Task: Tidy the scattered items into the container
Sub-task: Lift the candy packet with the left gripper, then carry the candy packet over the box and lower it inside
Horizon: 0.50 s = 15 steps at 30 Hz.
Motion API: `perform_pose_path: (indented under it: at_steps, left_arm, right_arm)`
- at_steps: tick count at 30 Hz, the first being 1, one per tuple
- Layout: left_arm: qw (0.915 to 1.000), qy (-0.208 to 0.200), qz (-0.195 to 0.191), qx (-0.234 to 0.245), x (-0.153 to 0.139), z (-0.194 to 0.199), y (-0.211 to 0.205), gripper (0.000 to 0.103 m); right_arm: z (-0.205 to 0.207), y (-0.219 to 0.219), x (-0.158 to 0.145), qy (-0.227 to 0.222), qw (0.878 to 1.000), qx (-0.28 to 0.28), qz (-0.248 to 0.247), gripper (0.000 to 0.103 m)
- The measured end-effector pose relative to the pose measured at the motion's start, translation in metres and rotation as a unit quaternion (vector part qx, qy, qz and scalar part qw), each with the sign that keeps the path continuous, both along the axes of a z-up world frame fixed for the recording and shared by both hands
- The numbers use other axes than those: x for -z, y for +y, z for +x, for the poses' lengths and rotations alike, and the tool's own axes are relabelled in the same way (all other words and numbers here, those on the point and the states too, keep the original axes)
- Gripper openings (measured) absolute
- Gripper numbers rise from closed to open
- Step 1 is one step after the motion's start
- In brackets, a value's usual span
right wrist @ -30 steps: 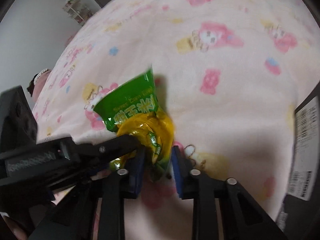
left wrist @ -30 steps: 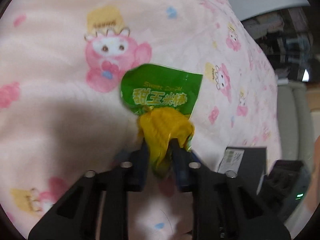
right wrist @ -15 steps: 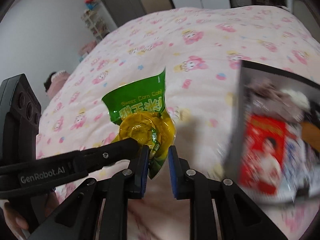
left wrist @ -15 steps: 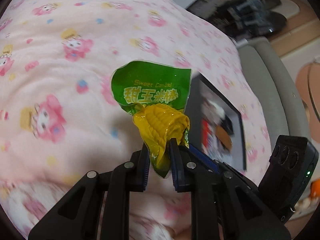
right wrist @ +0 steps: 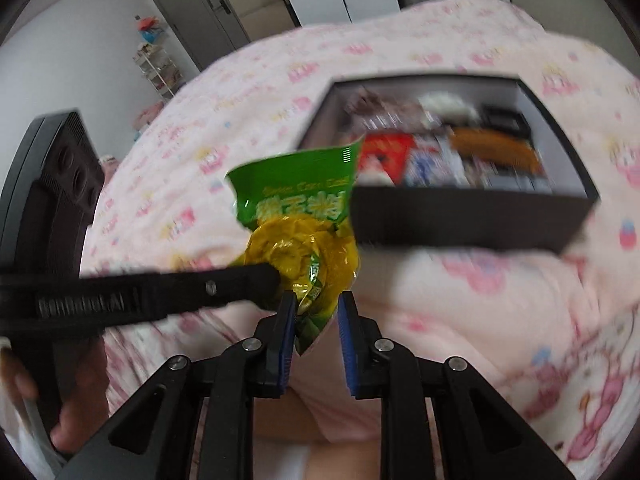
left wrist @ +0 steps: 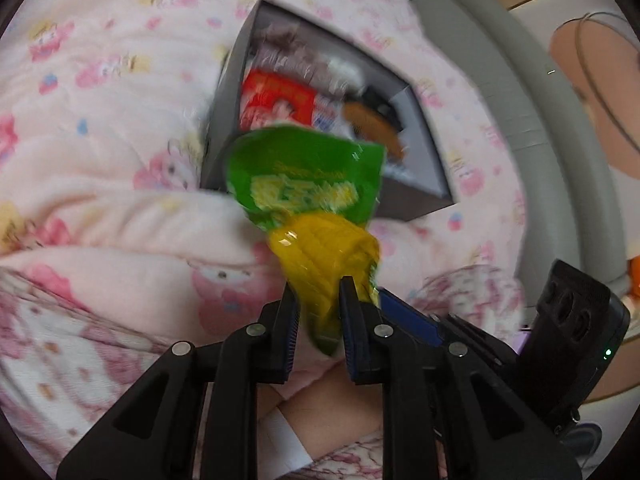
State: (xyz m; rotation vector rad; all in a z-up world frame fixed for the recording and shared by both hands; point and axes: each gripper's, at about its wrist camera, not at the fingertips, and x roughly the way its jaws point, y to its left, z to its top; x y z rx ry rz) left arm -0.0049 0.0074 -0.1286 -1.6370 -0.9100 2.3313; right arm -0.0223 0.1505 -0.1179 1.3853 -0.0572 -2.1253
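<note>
- Left: bed blanket (left wrist: 100,168), pink with a cartoon print, rumpled into folds; it fills the left and bottom of both wrist views.
- Left gripper (left wrist: 319,312): clenched on the lower yellow end of the sweet corn packet (left wrist: 308,200). Blue pads press the crumpled wrapper from both sides.
- In the right wrist view the left gripper's black arm crosses from the left edge, its tip touching the packet's yellow part.
- Sweet corn packet: green top, yellow bottom, held upright off the blanket, just in front of the box's near wall. Green top overlaps the box's near corner in both views.
- Right gripper (right wrist: 316,312): jaws stand either side of the packet's bottom tip. The left pad touches the wrapper; a gap shows at the right pad. Cannot tell whether it grips.
- In the left wrist view, the right gripper's blue pad and black body lie just right of the packet's lower end.
- Right: black box (right wrist: 472,220), open-topped, resting on the blanket. Inside: red packet (right wrist: 384,152), orange item (right wrist: 496,150), white fluffy item (right wrist: 444,106), other blurred pieces.
- Far right, left wrist view: grey padded bed edge (left wrist: 532,120).
</note>
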Motion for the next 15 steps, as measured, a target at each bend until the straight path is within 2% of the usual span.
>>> perform_pose_path:
  at_steps: [2, 3, 7, 10, 12, 13, 15]
  left_arm:
    - [0.9991, -0.026, -0.030, 0.011, 0.018, -0.008, 0.011, 0.022]
    - [0.9985, -0.036, -0.040, 0.014, 0.025, -0.011, 0.013, 0.022]
    - [0.9992, -0.032, -0.022, 0.004, 0.017, -0.013, -0.003, 0.023]
    - [0.9998, -0.014, -0.003, -0.013, 0.008, -0.010, -0.023, 0.038]
    - [0.9987, -0.010, -0.038, -0.033, 0.008, -0.006, -0.031, 0.044]
    - [0.9977, -0.011, -0.056, -0.038, 0.010, -0.007, -0.032, 0.044]
    - [0.9983, -0.017, -0.045, -0.033, 0.020, -0.012, -0.033, 0.044]
  right_arm:
    - [-0.004, 0.010, 0.016, -0.035, 0.999, 0.011, -0.016, 0.017]
    - [-0.005, 0.012, 0.020, -0.038, 0.999, 0.015, -0.017, 0.018]
    - [-0.009, 0.020, 0.010, -0.018, 0.999, 0.022, -0.028, 0.018]
    - [-0.018, 0.028, 0.010, -0.027, 0.998, 0.032, -0.047, 0.018]
    - [-0.027, 0.028, 0.016, -0.045, 0.997, 0.037, -0.057, 0.018]
    - [-0.031, 0.025, 0.019, -0.044, 0.997, 0.036, -0.047, 0.018]
    - [-0.032, 0.014, 0.022, -0.028, 0.999, 0.024, -0.009, 0.018]
